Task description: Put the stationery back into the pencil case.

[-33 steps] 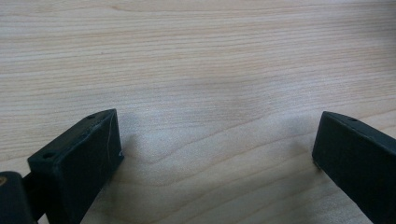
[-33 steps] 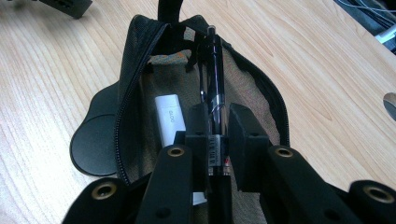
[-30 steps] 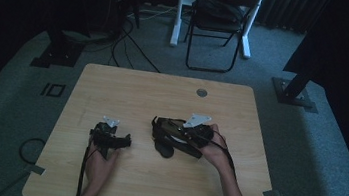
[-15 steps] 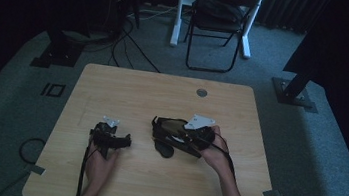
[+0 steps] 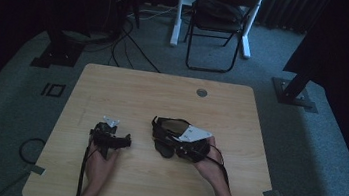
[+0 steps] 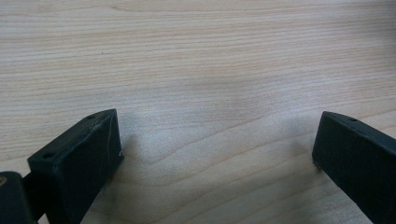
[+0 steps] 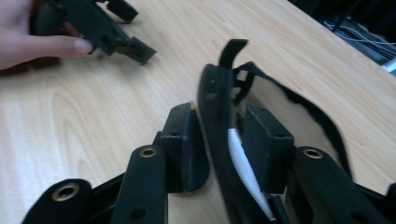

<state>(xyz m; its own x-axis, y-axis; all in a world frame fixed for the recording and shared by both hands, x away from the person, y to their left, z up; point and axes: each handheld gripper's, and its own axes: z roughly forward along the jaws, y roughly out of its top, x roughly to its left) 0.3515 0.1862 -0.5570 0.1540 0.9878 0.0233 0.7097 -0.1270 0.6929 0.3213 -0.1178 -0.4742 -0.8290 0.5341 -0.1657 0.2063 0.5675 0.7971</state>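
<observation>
Between the right gripper's parting jaws stands a black strap.

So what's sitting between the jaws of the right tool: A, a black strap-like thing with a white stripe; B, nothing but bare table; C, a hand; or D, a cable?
A: the right gripper view shows the black strap standing between the jaws of the right tool, on the table.

Black blocky right gripper, brass-ringed screw holes, bare forearms
</observation>
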